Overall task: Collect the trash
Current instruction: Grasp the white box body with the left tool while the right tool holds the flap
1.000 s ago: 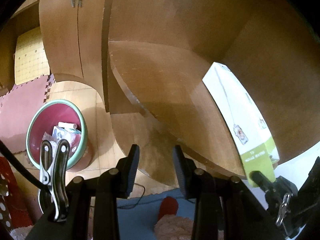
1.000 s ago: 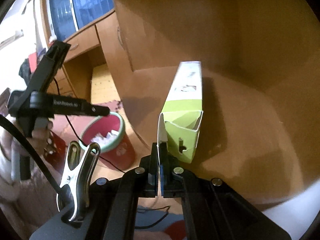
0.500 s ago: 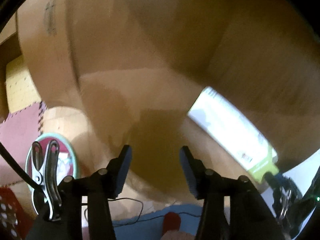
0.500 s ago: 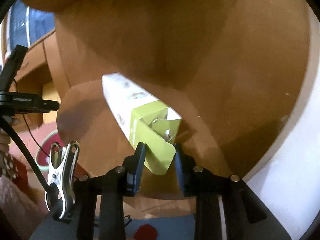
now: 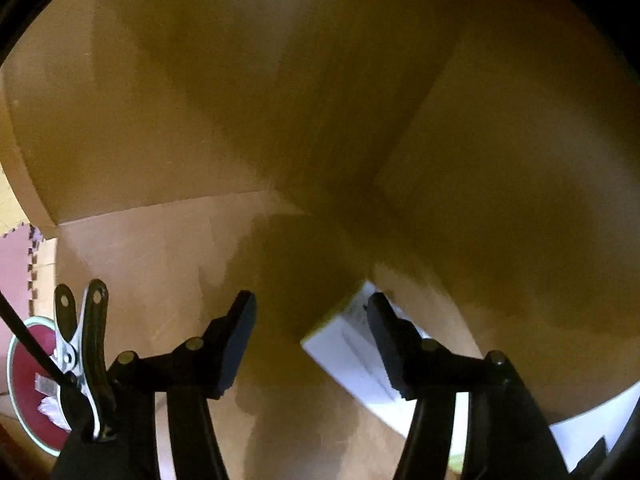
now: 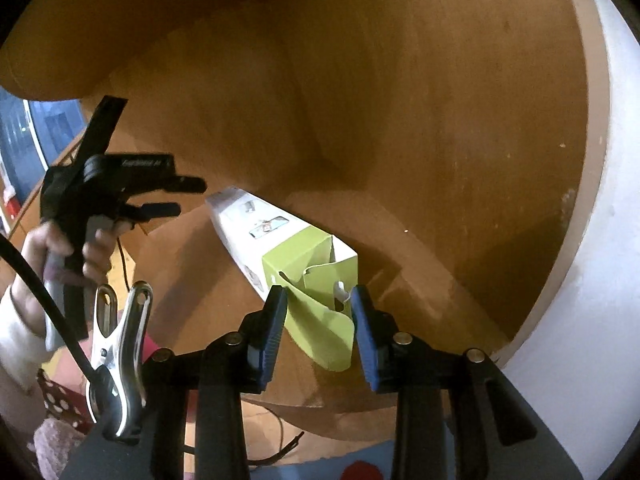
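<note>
A long white and green carton (image 6: 276,236) lies on the wooden corner shelf (image 6: 420,248). Its torn green end flap (image 6: 324,336) sits between the fingers of my right gripper (image 6: 318,312), which is open and not clamping it. In the left wrist view my left gripper (image 5: 310,328) is open above the shelf, and the carton's white end (image 5: 352,356) lies under its right finger. The left gripper also shows in the right wrist view (image 6: 164,196), held to the left of the carton. A red bin with a green rim (image 5: 28,384) holding trash stands on the floor, low left.
The wooden shelf walls (image 5: 280,100) close in behind and to the right. A white wall (image 6: 600,240) runs along the right. Red and yellow floor mats (image 5: 16,256) lie at the left. A cable (image 6: 272,452) trails on the floor below the shelf.
My right gripper has opened and let go of the carton's flap; the carton has tipped down flat onto the shelf. My left gripper has moved forward and right, over the carton's white end.
</note>
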`<state>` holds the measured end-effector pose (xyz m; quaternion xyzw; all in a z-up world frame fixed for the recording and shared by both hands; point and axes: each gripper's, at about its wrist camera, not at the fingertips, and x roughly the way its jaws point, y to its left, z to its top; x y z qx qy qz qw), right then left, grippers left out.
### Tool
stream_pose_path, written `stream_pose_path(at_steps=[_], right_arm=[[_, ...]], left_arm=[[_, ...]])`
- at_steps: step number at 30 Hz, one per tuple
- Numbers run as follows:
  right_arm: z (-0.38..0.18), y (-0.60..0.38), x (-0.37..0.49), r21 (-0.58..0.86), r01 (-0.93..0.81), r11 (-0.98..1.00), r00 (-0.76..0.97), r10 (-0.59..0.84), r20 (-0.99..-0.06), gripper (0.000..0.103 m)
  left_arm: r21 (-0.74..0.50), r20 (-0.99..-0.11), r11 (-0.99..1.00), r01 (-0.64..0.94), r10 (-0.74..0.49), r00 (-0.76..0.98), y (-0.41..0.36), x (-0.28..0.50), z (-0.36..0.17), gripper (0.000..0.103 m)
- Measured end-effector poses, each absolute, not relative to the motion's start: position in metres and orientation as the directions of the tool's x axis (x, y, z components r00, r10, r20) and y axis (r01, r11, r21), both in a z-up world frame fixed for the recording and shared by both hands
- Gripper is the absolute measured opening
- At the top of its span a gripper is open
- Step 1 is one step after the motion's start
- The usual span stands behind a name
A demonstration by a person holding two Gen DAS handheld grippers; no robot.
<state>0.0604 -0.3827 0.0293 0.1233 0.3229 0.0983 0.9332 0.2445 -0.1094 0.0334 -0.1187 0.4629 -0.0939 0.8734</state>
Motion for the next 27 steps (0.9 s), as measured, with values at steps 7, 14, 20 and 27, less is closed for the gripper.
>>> stream_pose_path(at_steps=[7,14,20,27], right_arm=[[0.025,-0.379,0.063,0.262,-0.121,0.957,0.766,0.258,-0.589,0.034],[0.021,-0.375,0.075,0.247,-0.11,0.963,0.761,0.242,-0.602,0.034],[0.023,-0.375,0.076,0.238,-0.104,0.966,0.76,0.231,-0.607,0.036],[0.026,-0.368,0.069,0.245,-0.135,0.96,0.754,0.26,-0.603,0.036]], left_arm=[[-0.333,-0.782,0.936,0.116,-0.343,0.52,-0.119,0.252,0.019,0.063],[-0.366,-0.768,0.912,0.187,-0.409,0.492,-0.123,0.238,0.016,0.063],[-0.387,-0.755,0.899,0.208,-0.438,0.488,-0.116,0.223,0.016,0.063],[-0.342,-0.736,0.916,0.209,-0.4,0.546,-0.103,0.199,0.031,0.063]])
